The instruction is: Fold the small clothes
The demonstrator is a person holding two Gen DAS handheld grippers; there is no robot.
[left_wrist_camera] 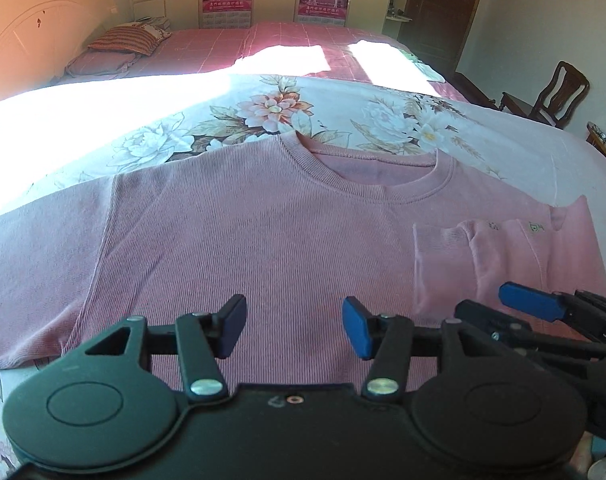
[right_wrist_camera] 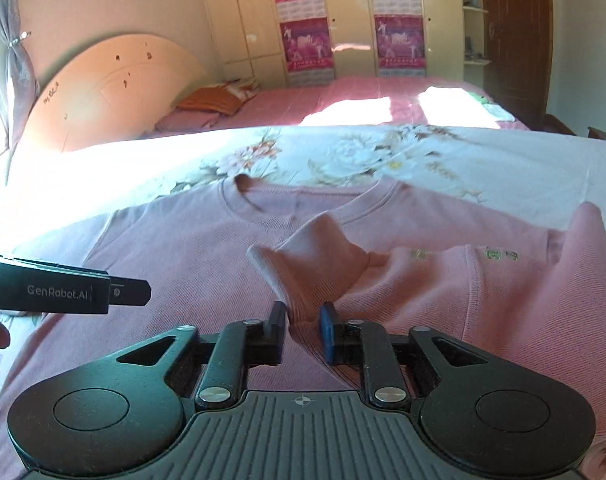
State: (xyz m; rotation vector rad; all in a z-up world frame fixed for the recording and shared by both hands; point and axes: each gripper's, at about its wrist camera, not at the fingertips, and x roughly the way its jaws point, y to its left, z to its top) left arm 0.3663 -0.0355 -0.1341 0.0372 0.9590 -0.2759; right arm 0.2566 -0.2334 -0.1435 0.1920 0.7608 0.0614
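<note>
Nearest, the left gripper (left_wrist_camera: pixel 294 326) hangs with jaws released over the pink sweater's (left_wrist_camera: pixel 243 248) middle. Right of it, the right gripper (right_wrist_camera: pixel 301 330) has its jaws around the folded-in sleeve (right_wrist_camera: pixel 315 268); whether they pinch it is unclear. Beneath lies a floral bedspread (left_wrist_camera: pixel 151 144); beyond, a headboard (left_wrist_camera: pixel 35 36).

Ahead of our tongs lies a dusty-pink ribbed sweater (left_wrist_camera: pixel 231 240) with small green marks on its folded sleeve (right_wrist_camera: pixel 499 255). Beyond it we see a white floral sheet (left_wrist_camera: pixel 271 108), then a pink checked bedspread (left_wrist_camera: pixel 207 46).
</note>
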